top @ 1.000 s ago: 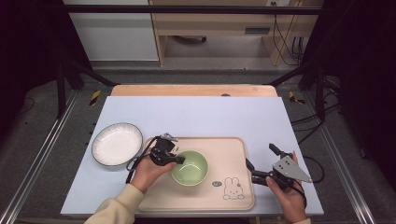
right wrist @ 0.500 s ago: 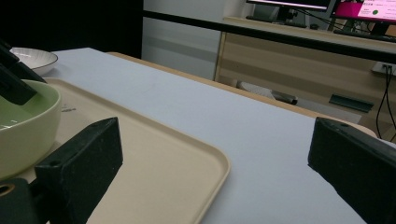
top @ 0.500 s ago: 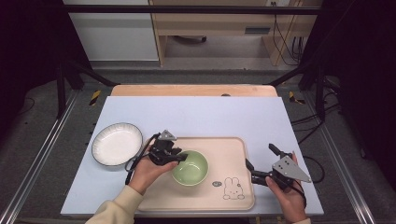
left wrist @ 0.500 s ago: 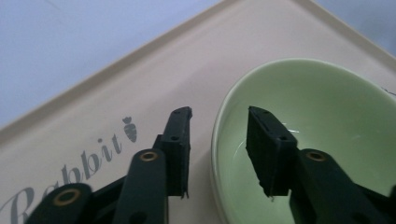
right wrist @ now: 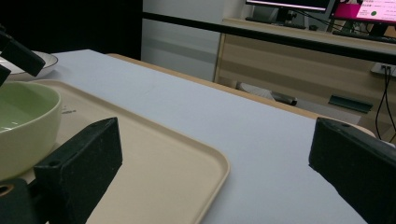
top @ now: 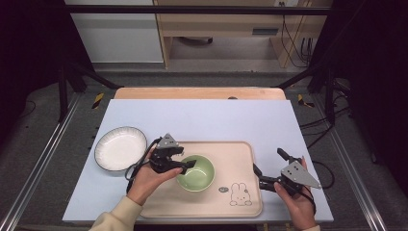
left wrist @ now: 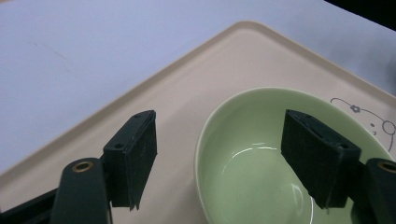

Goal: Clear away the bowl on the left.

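1 tool (left wrist: 219, 161) astride partly cropped bowl (left wrist: 261, 154) rim

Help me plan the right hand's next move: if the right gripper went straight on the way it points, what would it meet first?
Probably the tray: in the high view the right gripper points at its right edge, open jaws astride that rim, the green bowl farther along.

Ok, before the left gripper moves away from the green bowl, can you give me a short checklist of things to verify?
1. Left gripper jaws have just been opening, pads off the green bowl rim: ok.
2. Bowl upright on the tray: ok.
3. Bowl is empty: ok.
4. Right gripper open, holds nothing, beside the tray's right edge: ok.
5. White plate apart from the tray, on the table: ok.
6. Bowl fully settled: cannot tell.
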